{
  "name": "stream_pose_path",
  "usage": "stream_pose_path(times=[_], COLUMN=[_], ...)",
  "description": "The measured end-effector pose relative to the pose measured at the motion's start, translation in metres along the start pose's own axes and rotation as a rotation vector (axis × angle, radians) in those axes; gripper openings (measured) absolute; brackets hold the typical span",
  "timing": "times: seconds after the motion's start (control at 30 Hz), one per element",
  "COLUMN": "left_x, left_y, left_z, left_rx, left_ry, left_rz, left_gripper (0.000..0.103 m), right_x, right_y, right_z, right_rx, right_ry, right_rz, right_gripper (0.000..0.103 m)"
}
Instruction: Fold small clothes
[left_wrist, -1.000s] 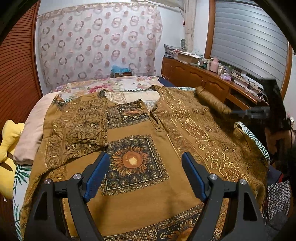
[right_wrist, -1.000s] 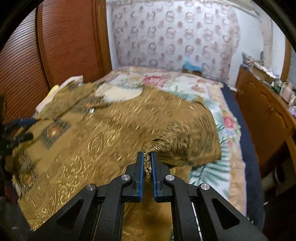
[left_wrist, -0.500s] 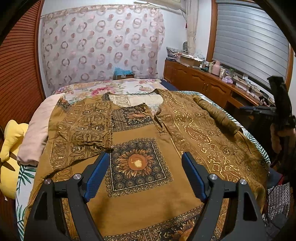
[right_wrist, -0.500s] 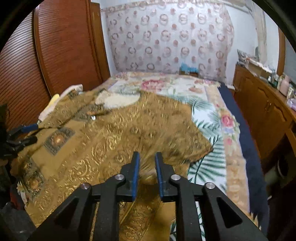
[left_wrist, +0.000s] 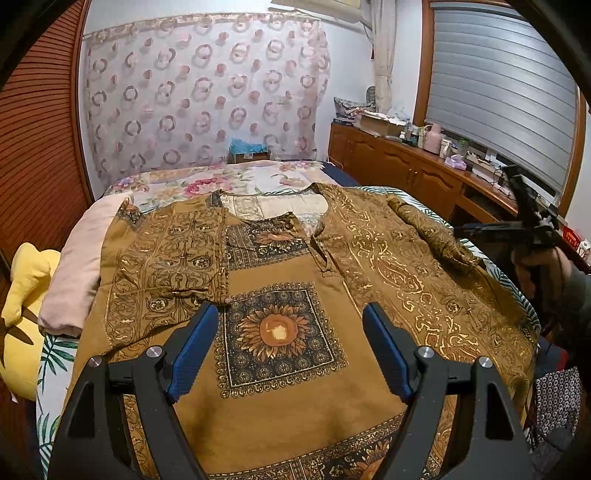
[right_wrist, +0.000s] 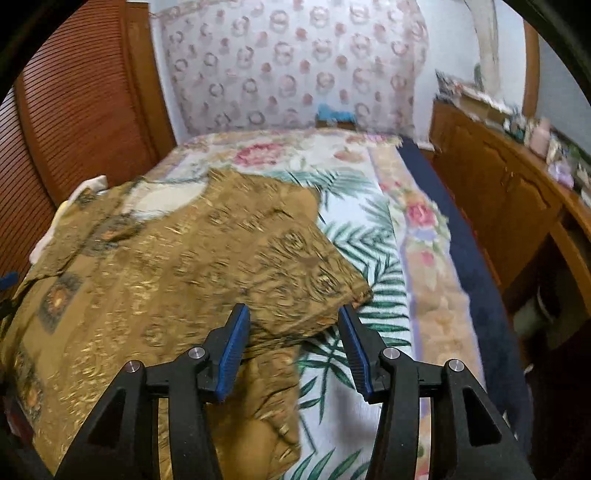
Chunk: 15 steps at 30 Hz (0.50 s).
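Lying spread across the bed (right_wrist: 373, 236), the brown patterned shirt (left_wrist: 295, 373) fills the frame's centre, one sleeve folded inward at left. The left gripper (left_wrist: 286, 350) hovers above it, jaws wide; the right gripper (right_wrist: 293, 345) gapes empty over the right sleeve (right_wrist: 295, 266).

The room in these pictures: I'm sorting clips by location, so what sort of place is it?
Most likely a home bedroom: a bed with a floral cover, a brown patterned shirt spread on it, and a wooden cabinet cluttered with household items under a shuttered window.
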<state>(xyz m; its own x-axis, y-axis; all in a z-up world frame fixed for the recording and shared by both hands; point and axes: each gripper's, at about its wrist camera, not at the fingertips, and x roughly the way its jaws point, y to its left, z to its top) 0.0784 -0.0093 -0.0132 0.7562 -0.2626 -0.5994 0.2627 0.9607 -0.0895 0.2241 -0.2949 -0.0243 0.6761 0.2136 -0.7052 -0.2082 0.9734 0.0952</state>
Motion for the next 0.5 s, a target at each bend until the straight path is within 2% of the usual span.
stream_pose_path(times=[0.17, 0.27, 0.37, 0.43, 0.5], left_x=[0.001, 0.001, 0.000, 0.000, 0.000], left_y=[-0.001, 0.000, 0.001, 0.002, 0.005], left_z=[0.000, -0.001, -0.002, -0.003, -0.003], left_rx=[-0.001, -0.003, -0.003, -0.007, -0.011], left_ry=[0.005, 0.008, 0.009, 0.007, 0.007], left_rz=[0.001, 0.000, 0.004, 0.005, 0.008], left_gripper=[0.081, 0.081, 0.081, 0.081, 0.081], right_x=[0.023, 0.028, 0.029, 0.023, 0.018], right_y=[-0.007, -0.005, -0.002, 0.000, 0.004], right_z=[0.008, 0.011, 0.017, 0.023, 0.027], right_rx=[0.037, 0.024, -0.008, -0.039, -0.059], right_ry=[0.047, 0.042, 0.047, 0.020, -0.018], right_rz=[0.033, 0.032, 0.052, 0.023, 0.007], right_gripper=[0.051, 0.051, 0.019, 0.010, 0.008])
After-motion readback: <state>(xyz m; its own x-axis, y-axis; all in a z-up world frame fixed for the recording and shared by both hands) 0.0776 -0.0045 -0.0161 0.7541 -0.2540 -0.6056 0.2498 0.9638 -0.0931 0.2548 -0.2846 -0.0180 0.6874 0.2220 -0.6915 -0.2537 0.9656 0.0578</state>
